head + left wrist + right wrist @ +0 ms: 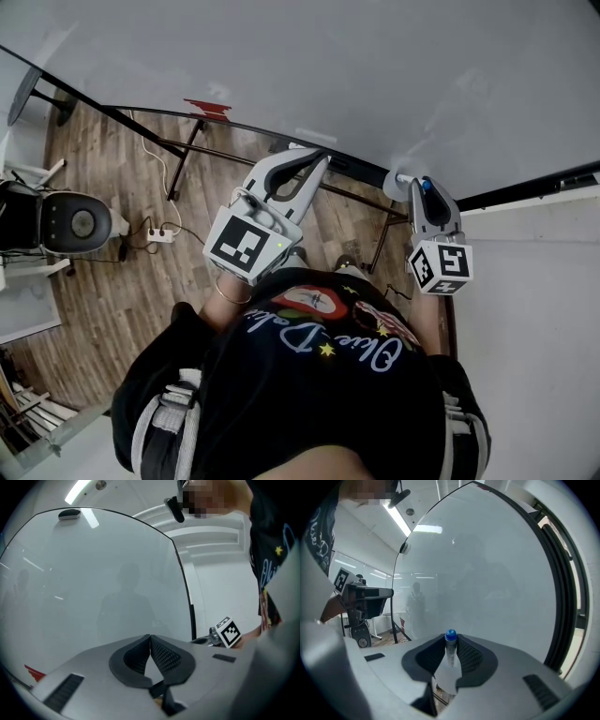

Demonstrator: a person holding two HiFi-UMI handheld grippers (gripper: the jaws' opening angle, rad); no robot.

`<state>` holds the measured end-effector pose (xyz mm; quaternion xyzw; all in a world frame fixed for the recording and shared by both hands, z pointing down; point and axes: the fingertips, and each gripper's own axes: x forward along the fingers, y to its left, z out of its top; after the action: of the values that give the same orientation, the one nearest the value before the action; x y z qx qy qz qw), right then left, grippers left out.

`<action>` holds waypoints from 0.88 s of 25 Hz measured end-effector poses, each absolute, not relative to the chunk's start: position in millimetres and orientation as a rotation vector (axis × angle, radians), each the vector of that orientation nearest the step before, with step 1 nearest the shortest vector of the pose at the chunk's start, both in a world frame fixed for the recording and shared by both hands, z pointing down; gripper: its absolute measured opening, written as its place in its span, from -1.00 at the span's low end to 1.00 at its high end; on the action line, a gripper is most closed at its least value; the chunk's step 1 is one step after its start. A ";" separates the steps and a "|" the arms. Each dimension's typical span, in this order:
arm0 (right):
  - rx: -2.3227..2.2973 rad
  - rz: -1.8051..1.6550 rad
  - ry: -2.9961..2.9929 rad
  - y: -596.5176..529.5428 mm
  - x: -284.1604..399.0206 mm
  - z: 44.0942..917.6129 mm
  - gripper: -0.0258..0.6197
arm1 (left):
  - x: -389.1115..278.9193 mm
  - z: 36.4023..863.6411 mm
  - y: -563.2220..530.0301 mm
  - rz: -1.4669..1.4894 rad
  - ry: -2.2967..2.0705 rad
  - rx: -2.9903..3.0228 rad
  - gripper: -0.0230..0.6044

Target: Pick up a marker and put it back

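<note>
"Right claw [451,642], is it clamped on something, up by that big glossy white board [487,573]?"

"Yes. Left claw [150,641] is pressed together with nothing in it. The right one pinches a slim pale marker with a blue cap [450,652], cap end pointing at the board."

"What's the risk?"

"The barrel looks thin and smooth between those pads, I'd say. Knock the cap against the board while setting it back, and it could swivel or slip out and drop."
</note>
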<state>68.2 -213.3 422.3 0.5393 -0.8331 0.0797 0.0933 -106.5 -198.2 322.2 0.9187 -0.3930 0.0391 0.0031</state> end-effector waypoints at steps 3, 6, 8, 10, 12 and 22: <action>1.601 0.239 -2.469 -210.7 68.9 423.6 -0.69 | -103.8 322.4 -197.8 0.124 -1.215 2.891 -0.91; 1.593 0.228 -2.463 -208.4 68.8 424.9 -0.69 | -100.6 322.8 -197.6 0.126 -1.204 2.899 -0.91; 1.587 0.221 -2.456 -206.6 68.4 425.9 -0.69 | -98.8 322.9 -197.7 0.120 -1.199 2.899 -0.91; 1.580 0.211 -2.448 -205.4 67.1 426.5 -0.69 | -98.0 323.0 -197.9 0.122 -1.193 2.903 -0.91; 1.575 0.200 -2.441 -204.5 66.0 427.0 -0.69 | -97.6 323.3 -198.0 0.130 -1.186 2.911 -0.91; 1.599 0.208 -2.412 -200.5 71.1 429.6 -0.68 | -93.4 324.5 -198.6 0.113 -1.166 2.905 -0.91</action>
<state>71.1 -200.5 429.6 0.5471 -0.8253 0.0713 0.1200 -93.4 -198.6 324.5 0.9275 -0.3721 0.0361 0.0046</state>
